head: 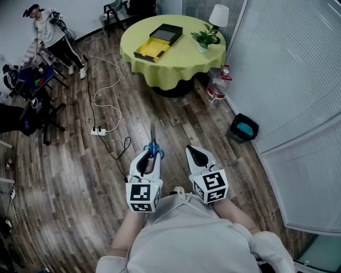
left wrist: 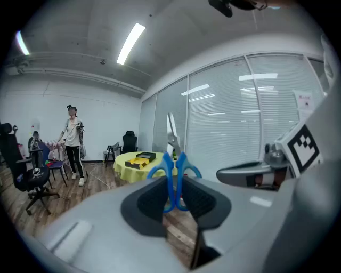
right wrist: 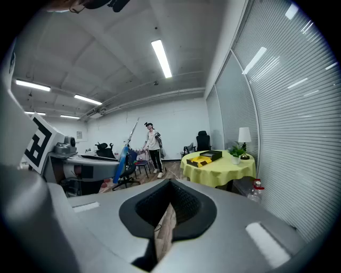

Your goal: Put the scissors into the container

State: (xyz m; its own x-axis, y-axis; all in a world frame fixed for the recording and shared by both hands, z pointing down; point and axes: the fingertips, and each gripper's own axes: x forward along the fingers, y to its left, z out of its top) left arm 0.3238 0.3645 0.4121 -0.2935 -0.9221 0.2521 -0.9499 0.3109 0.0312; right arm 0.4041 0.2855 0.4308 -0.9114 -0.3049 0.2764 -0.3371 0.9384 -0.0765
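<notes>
Blue-handled scissors [head: 153,144] stand with their blades pointing away from me, and my left gripper [head: 151,154] is shut on their handles. In the left gripper view the handles [left wrist: 174,176] sit between the pads [left wrist: 200,200], with the blades rising above. My right gripper [head: 196,153] hangs beside it, shut and with nothing in it [right wrist: 169,205]. Far ahead, an open yellow container [head: 151,49] and a black box [head: 167,34] lie on the round table [head: 181,64] with a yellow cloth. Both grippers hover over the wooden floor, well short of the table.
A lamp [head: 218,15] and a potted plant [head: 205,38] stand on the table's right side. A water bottle [head: 217,85] and a black bin [head: 243,128] sit by the blind-covered glass wall on the right. A power strip [head: 98,130] with cables lies on the floor. A person [head: 50,32] and chairs are at the far left.
</notes>
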